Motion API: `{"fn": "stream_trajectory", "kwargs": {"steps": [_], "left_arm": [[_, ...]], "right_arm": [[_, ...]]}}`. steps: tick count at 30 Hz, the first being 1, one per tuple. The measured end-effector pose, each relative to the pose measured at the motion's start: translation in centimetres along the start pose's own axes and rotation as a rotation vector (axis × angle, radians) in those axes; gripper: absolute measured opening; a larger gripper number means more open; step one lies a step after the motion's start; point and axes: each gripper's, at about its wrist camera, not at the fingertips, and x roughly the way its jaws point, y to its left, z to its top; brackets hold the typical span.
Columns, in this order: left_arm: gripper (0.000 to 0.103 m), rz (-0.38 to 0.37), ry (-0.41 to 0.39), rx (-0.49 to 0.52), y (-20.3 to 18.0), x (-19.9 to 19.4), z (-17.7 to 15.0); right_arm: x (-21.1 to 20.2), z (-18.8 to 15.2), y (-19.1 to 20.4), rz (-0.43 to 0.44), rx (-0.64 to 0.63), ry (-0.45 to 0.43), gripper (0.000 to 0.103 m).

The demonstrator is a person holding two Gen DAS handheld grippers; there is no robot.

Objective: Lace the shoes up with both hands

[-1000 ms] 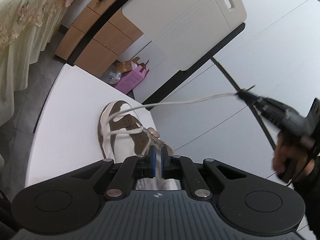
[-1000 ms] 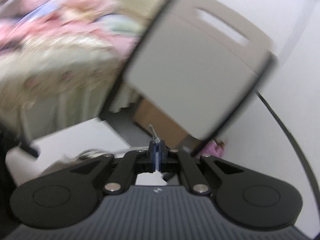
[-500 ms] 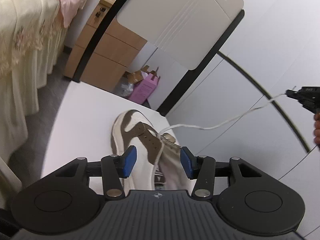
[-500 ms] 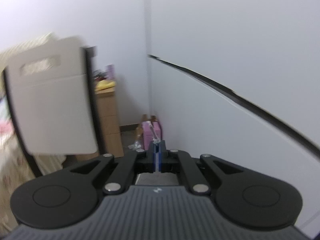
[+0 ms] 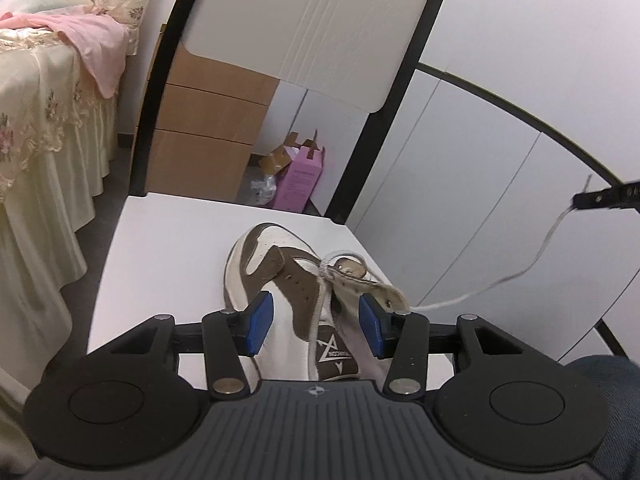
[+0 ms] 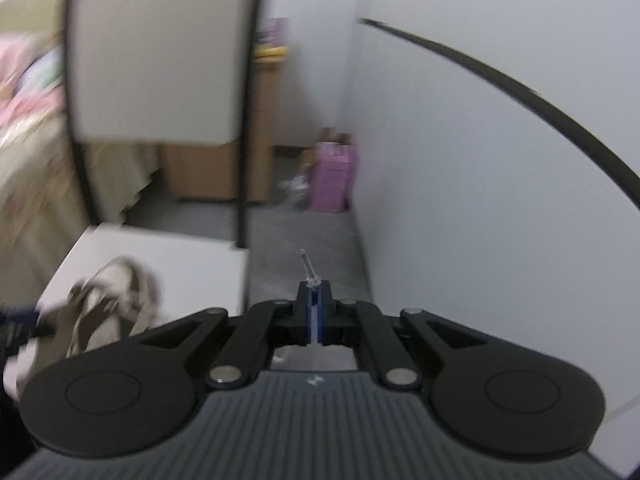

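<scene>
1. My left gripper (image 5: 316, 324) has just been opening: a second ago its blue pads were almost together, now they stand about half apart. The tongue and upper of the shoe (image 5: 288, 284) show between them, but the pads press on nothing.
2. The shoe lies on the white table (image 5: 168, 240) directly in front of my left gripper, toe pointing away from me. Earlier it was more to the left and turned; now it is centred between the jaws.
3. My right gripper (image 6: 314, 292) is fully closed on the end of the lace (image 5: 520, 276); the plastic tip sticks out just above the pads.
4. From the left gripper, the right one is far to the right and higher. The lace goes from it in a slack curve down to the eyelets; a second ago it was stretched nearly straight.
5. I judge that the lace is pulled through one eyelet, and the slack lets me bring the tip back. My free left gripper can next steady the shoe or its eyelet flap.
</scene>
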Motion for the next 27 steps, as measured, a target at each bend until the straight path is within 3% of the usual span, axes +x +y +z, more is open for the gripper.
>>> {"fn": "stream_trajectory", "kwargs": {"steps": [3,9,11,19,23,27], "left_arm": [[0.051,-0.058,-0.01,-0.072,1.2,-0.2,0.5],[0.054,-0.252,-0.059,-0.345,4.4,-0.6,1.3],[0.054,-0.299,-0.058,-0.393,4.8,-0.5,1.1],[0.052,-0.448,-0.053,-0.349,3.3,0.1,1.3],[0.05,-0.473,-0.043,-0.341,2.7,0.6,1.1],[0.039,-0.487,-0.034,-0.328,2.3,0.8,1.0]], "right_arm": [[1.5,-0.2,4.1,0.064,-0.126,0.01,0.003],[5.0,-2.1,11.0,0.192,-0.284,0.062,0.003],[5.5,-2.5,12.9,0.219,-0.339,0.074,0.003],[5.0,-2.2,17.7,0.301,-0.445,0.089,0.003],[5.1,-2.0,18.8,0.311,-0.48,0.102,0.003],[5.0,-1.7,19.1,0.334,-0.466,0.111,0.003]]}}
